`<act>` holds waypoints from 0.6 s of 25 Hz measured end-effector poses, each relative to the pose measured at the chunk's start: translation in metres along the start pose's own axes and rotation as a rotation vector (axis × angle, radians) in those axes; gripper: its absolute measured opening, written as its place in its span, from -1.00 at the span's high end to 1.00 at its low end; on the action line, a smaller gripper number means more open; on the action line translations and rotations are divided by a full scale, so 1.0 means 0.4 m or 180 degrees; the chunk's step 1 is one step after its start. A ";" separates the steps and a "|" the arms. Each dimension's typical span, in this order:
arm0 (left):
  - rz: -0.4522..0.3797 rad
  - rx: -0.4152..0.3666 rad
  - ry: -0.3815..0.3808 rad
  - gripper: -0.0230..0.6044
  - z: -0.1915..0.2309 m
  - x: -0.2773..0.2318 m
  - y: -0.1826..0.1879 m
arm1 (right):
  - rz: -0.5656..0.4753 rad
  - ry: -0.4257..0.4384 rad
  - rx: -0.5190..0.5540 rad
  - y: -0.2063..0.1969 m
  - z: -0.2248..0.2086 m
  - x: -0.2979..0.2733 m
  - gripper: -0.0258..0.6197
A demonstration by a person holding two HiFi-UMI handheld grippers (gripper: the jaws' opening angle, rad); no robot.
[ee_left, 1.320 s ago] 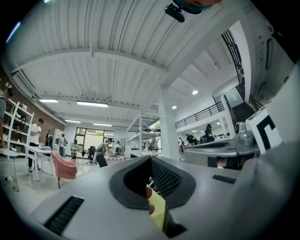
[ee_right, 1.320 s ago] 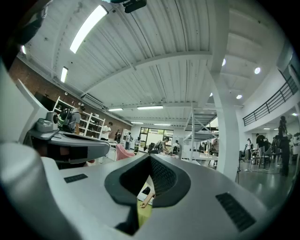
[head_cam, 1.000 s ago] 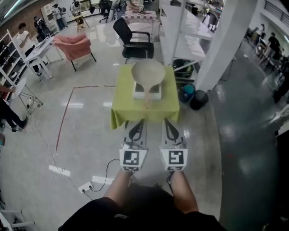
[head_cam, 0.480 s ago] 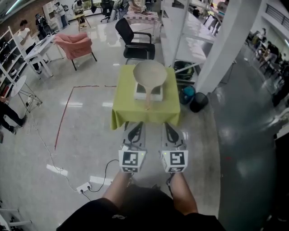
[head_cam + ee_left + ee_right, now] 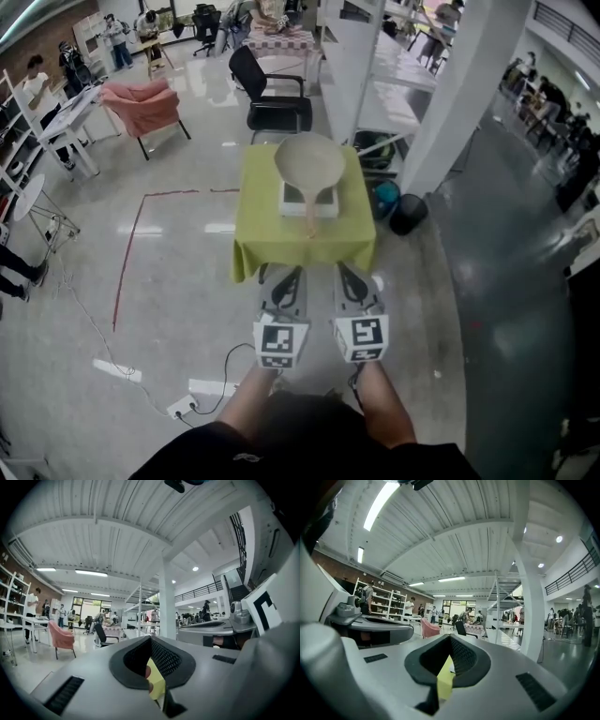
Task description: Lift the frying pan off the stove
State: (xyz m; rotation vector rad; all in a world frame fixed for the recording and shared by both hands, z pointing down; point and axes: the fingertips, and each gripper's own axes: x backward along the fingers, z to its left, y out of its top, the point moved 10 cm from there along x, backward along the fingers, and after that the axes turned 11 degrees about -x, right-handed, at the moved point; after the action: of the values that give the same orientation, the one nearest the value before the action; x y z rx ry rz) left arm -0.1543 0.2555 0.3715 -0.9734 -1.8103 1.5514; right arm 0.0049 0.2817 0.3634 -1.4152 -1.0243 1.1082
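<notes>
A pale beige frying pan [image 5: 308, 159] sits on a white stove [image 5: 308, 197], its long handle [image 5: 309, 217] pointing toward me. The stove stands on a small table with a yellow-green cloth [image 5: 305, 242]. My left gripper [image 5: 284, 278] and right gripper [image 5: 350, 277] are held side by side just short of the table's near edge, both shut with nothing between the jaws. In the left gripper view the closed jaws [image 5: 149, 665] let only a sliver of the yellow-green cloth [image 5: 155, 681] show. The right gripper view shows its closed jaws [image 5: 449, 660] and the same cloth [image 5: 445, 681].
A black office chair [image 5: 269, 94] stands behind the table, a white pillar [image 5: 450, 103] and dark bins [image 5: 398, 206] to its right. A pink chair [image 5: 141, 105] and shelving are at the far left. A cable and power strip [image 5: 183, 405] lie on the floor near my feet.
The view has shifted slightly forward and the table sits a little nearer to both grippers. Both stay shut, side by side.
</notes>
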 end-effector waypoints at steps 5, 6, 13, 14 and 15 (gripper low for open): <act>0.0028 -0.0018 -0.0122 0.79 0.043 0.005 -0.036 | 0.0048 -0.0083 -0.0005 -0.018 0.051 -0.034 0.88; 0.0035 0.0003 -0.0130 0.79 0.055 0.004 -0.042 | 0.0057 -0.0103 -0.0007 -0.021 0.059 -0.042 0.88; 0.0085 0.0161 -0.0201 0.79 0.080 -0.044 -0.088 | 0.0142 -0.0221 0.0037 -0.037 0.036 -0.086 0.88; 0.0102 0.0165 -0.0219 0.79 0.081 -0.055 -0.095 | 0.0144 -0.0223 0.0038 -0.041 0.031 -0.096 0.88; 0.0116 0.0152 -0.0240 0.79 0.081 -0.065 -0.102 | 0.0146 -0.0225 0.0045 -0.045 0.026 -0.105 0.88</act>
State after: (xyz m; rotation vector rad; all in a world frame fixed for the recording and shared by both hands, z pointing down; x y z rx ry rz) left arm -0.1719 0.2129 0.4071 -0.9421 -1.8070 1.6666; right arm -0.0149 0.2450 0.3853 -1.4030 -1.0364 1.2041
